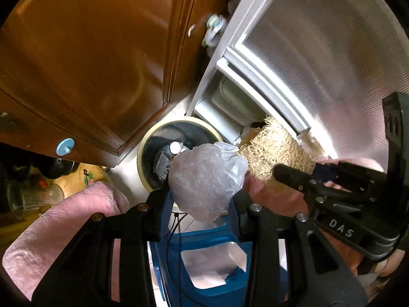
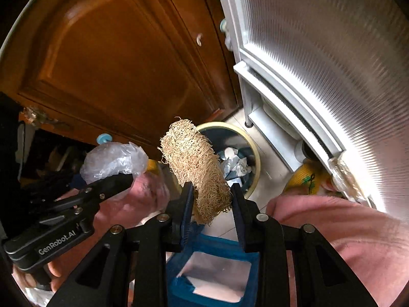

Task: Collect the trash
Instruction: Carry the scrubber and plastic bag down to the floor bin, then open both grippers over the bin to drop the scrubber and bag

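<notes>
Crumpled paper in bin; left tongs clamping bag; right tongs clamping loofah

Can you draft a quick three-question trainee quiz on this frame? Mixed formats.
1. True or false: the left gripper is shut on a crumpled plastic bag.
2. What does the right gripper hold? A) a glass jar B) a loofah sponge C) nothing
3. Fill in: on the floor ahead of both grippers stands a round ____ with a cream rim, already holding some waste.

Key:
1. True
2. B
3. trash bin
</notes>
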`<action>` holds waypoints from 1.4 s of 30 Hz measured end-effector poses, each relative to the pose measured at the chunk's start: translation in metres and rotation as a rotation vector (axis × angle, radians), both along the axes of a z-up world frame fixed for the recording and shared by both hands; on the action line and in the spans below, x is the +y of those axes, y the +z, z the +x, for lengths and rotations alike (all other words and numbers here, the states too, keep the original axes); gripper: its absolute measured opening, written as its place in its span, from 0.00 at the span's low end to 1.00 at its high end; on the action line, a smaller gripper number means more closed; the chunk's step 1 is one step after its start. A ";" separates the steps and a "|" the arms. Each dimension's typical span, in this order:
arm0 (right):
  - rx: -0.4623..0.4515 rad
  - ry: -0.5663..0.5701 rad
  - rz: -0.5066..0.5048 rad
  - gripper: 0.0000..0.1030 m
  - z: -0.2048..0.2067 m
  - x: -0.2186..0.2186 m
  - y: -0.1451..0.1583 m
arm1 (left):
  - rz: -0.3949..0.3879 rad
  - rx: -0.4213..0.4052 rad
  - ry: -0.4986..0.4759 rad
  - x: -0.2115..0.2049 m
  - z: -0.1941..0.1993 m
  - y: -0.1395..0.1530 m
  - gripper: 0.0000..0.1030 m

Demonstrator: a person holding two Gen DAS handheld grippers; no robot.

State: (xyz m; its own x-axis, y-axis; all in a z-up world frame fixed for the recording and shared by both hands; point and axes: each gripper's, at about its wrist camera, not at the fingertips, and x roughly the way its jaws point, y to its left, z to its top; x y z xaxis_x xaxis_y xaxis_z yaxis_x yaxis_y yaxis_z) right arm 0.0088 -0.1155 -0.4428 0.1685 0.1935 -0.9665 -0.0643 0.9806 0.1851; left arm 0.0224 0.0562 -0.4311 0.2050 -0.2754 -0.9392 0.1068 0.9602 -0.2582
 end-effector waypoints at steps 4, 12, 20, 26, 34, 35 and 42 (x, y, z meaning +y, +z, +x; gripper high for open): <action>0.025 0.015 -0.036 0.29 0.014 0.001 -0.024 | 0.017 0.023 -0.019 -0.006 0.004 -0.018 0.33; 0.052 0.073 -0.113 0.38 0.031 0.016 -0.052 | 0.076 0.031 -0.030 -0.014 0.022 -0.038 0.35; 0.080 0.030 -0.108 0.40 0.040 0.009 -0.061 | 0.144 0.046 0.039 -0.002 0.030 -0.049 0.69; 0.089 -0.007 -0.098 0.43 0.043 0.002 -0.062 | 0.158 0.044 0.065 0.007 0.032 -0.052 0.83; 0.086 -0.012 -0.105 0.44 0.043 0.000 -0.061 | 0.164 0.033 0.061 0.005 0.032 -0.051 0.84; 0.086 -0.014 -0.105 0.45 0.043 0.000 -0.062 | 0.164 0.032 0.061 0.005 0.032 -0.051 0.85; 0.080 -0.022 -0.100 0.46 0.043 0.000 -0.061 | 0.156 0.030 0.064 0.005 0.032 -0.050 0.85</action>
State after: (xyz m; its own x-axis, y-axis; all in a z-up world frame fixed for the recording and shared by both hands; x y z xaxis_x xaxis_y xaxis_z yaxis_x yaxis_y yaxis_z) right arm 0.0515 -0.1155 -0.5036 0.0929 0.0923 -0.9914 -0.0313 0.9955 0.0897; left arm 0.0543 0.0613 -0.4812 0.1884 -0.1133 -0.9755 0.0385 0.9934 -0.1080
